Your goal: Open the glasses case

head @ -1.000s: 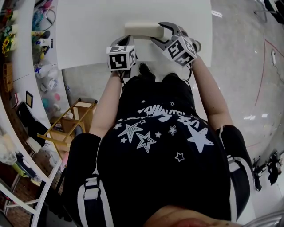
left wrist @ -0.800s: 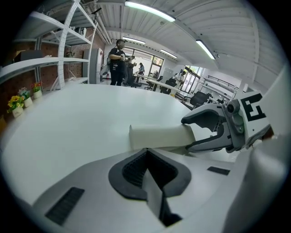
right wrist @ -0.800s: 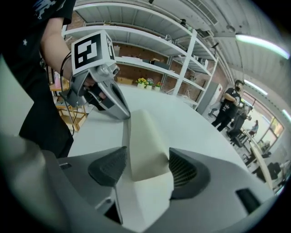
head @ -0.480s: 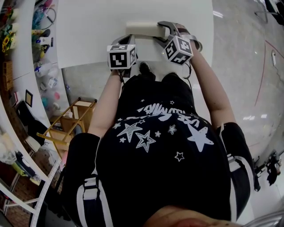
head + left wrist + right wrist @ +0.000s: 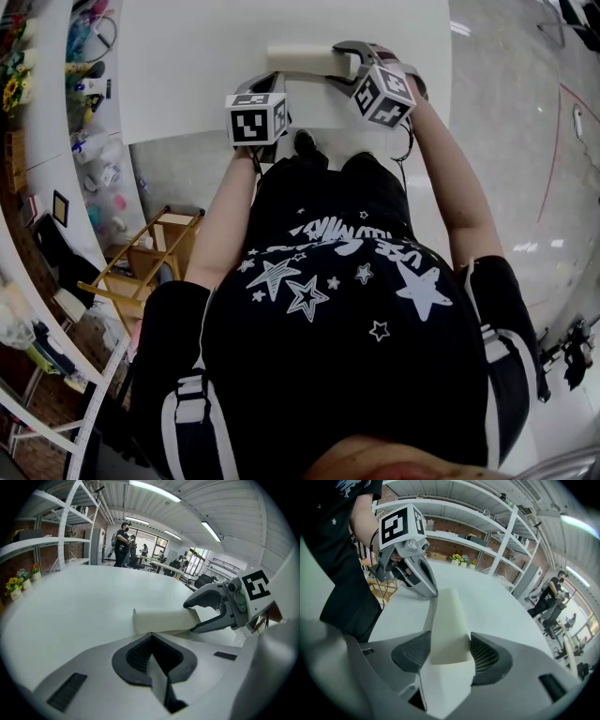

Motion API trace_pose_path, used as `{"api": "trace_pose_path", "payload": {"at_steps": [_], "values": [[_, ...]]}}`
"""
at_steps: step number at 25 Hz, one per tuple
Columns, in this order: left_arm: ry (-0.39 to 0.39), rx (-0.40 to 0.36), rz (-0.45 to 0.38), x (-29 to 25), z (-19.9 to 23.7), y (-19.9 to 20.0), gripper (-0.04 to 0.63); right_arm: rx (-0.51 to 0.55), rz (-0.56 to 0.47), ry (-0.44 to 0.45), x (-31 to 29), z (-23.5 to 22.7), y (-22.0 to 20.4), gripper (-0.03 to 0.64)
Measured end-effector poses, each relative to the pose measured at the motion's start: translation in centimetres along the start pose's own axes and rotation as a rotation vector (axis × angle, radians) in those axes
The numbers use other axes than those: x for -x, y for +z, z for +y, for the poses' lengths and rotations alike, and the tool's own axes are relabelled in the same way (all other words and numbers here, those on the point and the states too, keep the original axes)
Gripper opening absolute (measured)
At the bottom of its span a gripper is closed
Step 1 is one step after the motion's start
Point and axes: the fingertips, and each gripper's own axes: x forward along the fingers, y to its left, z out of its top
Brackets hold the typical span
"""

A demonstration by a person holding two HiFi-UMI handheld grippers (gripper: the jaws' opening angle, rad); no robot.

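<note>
- The glasses case, a cream, wedge-shaped one, lies on its side on the white table. It is near the edge closest to the person and runs crosswise in front of them. It looks closed in every view.
- The right gripper grips the case at its right end. In the right gripper view its two dark ribbed pads press on opposite faces of the case, with the jaws only as far apart as the case is thick. The case's long body runs away from the camera over the table.
- The left gripper has its jaws closed together with nothing between them. In its own view the pads meet along a thin seam, and the case lies just past the tips.
- From the right gripper view, the left gripper shows as one narrow grey blade. Its tip is at the case's far end, touching it or just beside it; I cannot tell which.
- The left gripper view shows the right gripper biting the case from the right, one jaw above it and one below.
- A wooden stool stands on the floor to the person's left.
- Small flower pots sit on a shelf, and some people stand far back in the room.
</note>
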Motion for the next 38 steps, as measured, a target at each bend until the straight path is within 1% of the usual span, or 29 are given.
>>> {"api": "trace_pose_path", "payload": {"at_steps": [2,6,12,17,19,22,29,31,38], "values": [[-0.001,-0.001,0.003,0.1,-0.1,0.1,0.011,-0.008,0.003,0.012,0.2,0.0,0.1,0.27],[-0.001,0.007,0.002,0.3,-0.1,0.1,0.011,-0.06,-0.007,0.048,0.6,-0.1,0.4,0.268],[0.004,0.009,0.004,0.2,-0.1,0.2,0.011,-0.088,-0.011,0.09,0.6,-0.5,0.3,0.268],[0.014,0.033,0.006,0.2,0.0,0.1,0.011,-0.182,-0.027,0.145,0.9,-0.6,0.4,0.27],[0.011,0.043,0.004,0.3,-0.1,0.1,0.011,-0.2,-0.046,0.136,1.4,-0.7,0.8,0.261],[0.003,0.034,0.009,0.3,-0.1,0.2,0.011,-0.22,-0.074,0.091,2.1,-1.8,1.2,0.253],[0.012,0.047,0.013,0.1,-0.3,0.2,0.011,-0.219,-0.108,0.034,2.7,-4.1,0.9,0.251],[0.019,0.053,0.008,0.1,-0.3,0.2,0.011,-0.219,-0.112,0.02,2.6,-4.9,0.6,0.239],[0.046,0.085,0.004,0.1,-0.3,-0.2,0.011,-0.223,-0.121,0.012,2.1,-6.4,0.0,0.195]]}}
